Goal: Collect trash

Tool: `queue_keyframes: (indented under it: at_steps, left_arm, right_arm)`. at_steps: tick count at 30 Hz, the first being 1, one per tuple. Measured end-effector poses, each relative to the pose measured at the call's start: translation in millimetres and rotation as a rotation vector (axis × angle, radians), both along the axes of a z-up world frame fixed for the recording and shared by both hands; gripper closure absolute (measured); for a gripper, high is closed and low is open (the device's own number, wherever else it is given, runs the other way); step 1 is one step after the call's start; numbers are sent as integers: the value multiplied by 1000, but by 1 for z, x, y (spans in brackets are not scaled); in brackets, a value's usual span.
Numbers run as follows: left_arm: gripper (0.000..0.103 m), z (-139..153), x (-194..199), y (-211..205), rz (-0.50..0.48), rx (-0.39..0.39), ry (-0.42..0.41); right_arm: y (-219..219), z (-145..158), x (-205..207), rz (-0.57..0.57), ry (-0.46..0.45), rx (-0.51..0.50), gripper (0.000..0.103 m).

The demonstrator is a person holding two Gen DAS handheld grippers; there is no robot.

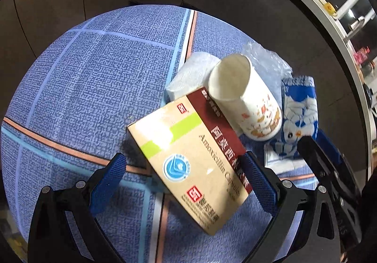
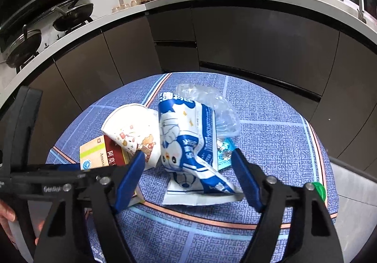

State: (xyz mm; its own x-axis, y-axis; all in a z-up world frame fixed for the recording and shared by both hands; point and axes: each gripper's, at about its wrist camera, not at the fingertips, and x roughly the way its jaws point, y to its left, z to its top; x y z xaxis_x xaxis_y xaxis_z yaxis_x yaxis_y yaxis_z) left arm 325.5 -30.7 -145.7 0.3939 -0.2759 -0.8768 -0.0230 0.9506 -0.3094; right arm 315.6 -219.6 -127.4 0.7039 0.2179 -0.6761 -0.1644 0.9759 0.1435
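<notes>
A tan and maroon amoxicillin box (image 1: 190, 159) lies on the blue tablecloth (image 1: 94, 86). My left gripper (image 1: 183, 171) is open, its fingers on either side of the box's near end, apart from it. A white paper cup (image 1: 245, 98) lies tipped on its side beside the box. A blue and white snack wrapper (image 2: 188, 142) lies between the open fingers of my right gripper (image 2: 188, 166), which hovers just above it. The cup (image 2: 132, 131) and box (image 2: 101, 154) also show in the right wrist view.
A folded white tissue (image 1: 193, 74) and crumpled clear plastic (image 2: 212, 105) lie behind the pile. A small teal packet (image 2: 223, 152) peeks from under the wrapper. A green cap (image 2: 318, 189) sits at the table's right edge. Dark kitchen cabinets (image 2: 235, 34) stand behind.
</notes>
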Motion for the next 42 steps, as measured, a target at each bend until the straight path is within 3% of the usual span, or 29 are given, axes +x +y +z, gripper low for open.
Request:
queue_keyframes:
  at_steps: [4,6,9,15,20,22,24,25,32,34,36,40,42]
  left_arm:
    - [7,1,9,-3,19,13,-17]
    - [9,1,13,-5,9,18,-29]
    - [19,4,14,-8,-10,3,-42]
    - [33,13,6,4,-26,-24,-57]
    - [34,15,-7,21,-38,-29,-39]
    - [29,13,-21,30,-8,-36,-24]
    - [12,17,-28,31,21,-39,-23]
    - [10,20,-32,28,29,-32,-31]
    - [8,11,-27,-7,28,93,-27]
    - [8,1,-23,-1,42,115,8]
    - [8,0,-21,-4,45,173,-15]
    - [9,-4,-19,-2,-35,176,-4]
    - [9,-3,-23,5,-66,181,-1]
  right_arm:
    - [-5,-7,1,13,33,1,80]
    - [-6,-8,-2,25,36,8,86]
    - [-7,-8,-9,31,29,-3,89]
    - [-16,-3,-27,21,15,14,89]
    - [-25,4,-48,9,9,19,89]
    - [-28,4,-55,6,8,15,88]
    - [-29,4,-60,2,10,20,85]
    - [-30,4,-61,-1,11,22,84]
    - [-36,2,-69,-18,6,32,78]
    - [-37,1,-71,-16,7,33,75]
    - [-37,0,-72,-15,9,31,72]
    - [-38,-3,-75,-13,15,39,71]
    - [-39,-5,-75,-15,16,44,65]
